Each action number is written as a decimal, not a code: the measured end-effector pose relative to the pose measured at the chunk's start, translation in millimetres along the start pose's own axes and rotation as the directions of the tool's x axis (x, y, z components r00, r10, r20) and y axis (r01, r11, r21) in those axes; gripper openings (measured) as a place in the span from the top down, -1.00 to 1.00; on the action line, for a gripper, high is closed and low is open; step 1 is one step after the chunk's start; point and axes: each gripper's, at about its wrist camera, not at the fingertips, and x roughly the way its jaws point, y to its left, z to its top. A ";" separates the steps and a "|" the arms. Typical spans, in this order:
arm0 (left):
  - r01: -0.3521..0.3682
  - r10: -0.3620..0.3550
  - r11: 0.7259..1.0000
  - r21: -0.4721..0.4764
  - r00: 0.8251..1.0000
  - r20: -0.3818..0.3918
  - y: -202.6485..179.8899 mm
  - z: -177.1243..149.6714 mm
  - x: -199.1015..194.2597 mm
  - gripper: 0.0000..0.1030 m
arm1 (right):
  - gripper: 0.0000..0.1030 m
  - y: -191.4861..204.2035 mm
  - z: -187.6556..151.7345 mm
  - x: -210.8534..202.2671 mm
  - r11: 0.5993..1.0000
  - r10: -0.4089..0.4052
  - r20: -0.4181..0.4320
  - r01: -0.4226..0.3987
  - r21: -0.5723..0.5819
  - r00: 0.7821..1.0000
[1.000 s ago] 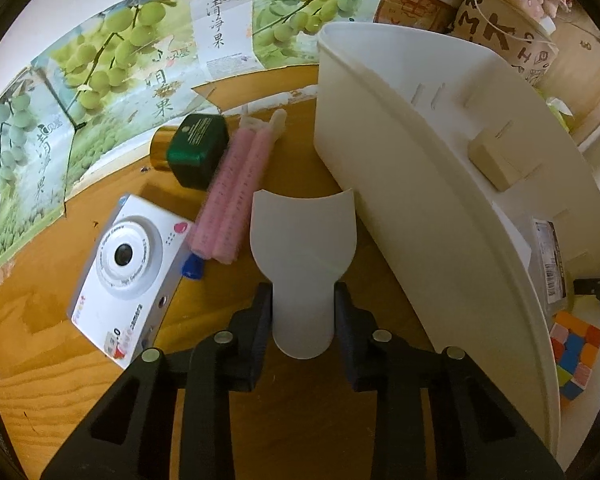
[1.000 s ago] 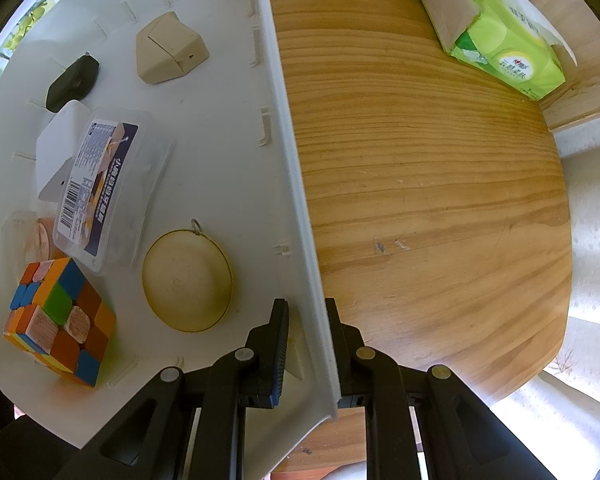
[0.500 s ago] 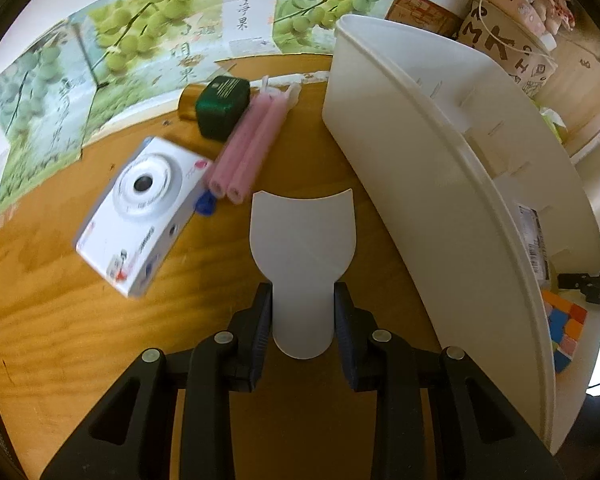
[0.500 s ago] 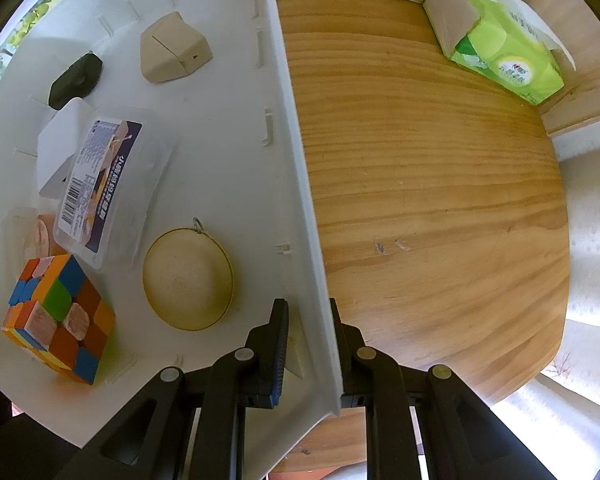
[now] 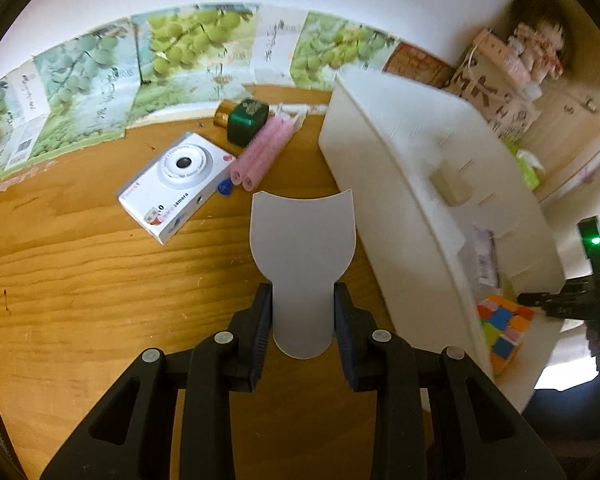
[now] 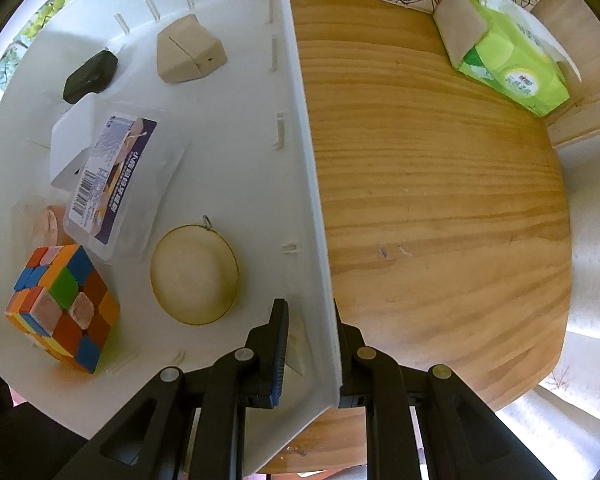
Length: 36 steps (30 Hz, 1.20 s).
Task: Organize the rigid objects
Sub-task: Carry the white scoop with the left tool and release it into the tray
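On the table [image 5: 80, 288], the camera box [image 5: 176, 186] lies left of the bin [image 5: 400, 184], rollers [image 5: 260, 152] between.

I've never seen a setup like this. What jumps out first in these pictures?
The colourful puzzle cube in the near corner of the big white bin, beside a round wooden disc. The right gripper clamps the bin's wall, while the left gripper holds a white plastic divider above the wooden table, near a white toy camera.

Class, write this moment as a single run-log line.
left tongs: shut on white divider panel | right tongs: shut on white bin wall | in bin: Rubik's cube
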 end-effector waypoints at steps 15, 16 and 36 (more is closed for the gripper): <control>-0.034 0.034 0.999 -0.006 0.993 0.113 -28.5 -3.1 -46.9 0.38 | 0.65 -3.8 -3.1 -8.7 0.998 0.037 0.029 -0.035 -0.059 0.999; -0.035 0.035 0.999 -0.002 0.992 0.119 -31.4 -2.7 -49.0 0.38 | 0.65 -4.5 -3.5 -9.5 0.997 0.043 0.031 -0.041 -0.061 0.999; 0.005 -0.022 0.996 0.089 0.983 0.182 -109.6 -0.4 -66.9 0.38 | 0.65 -16.9 -9.6 -28.9 0.978 0.131 0.050 -0.120 -0.172 0.990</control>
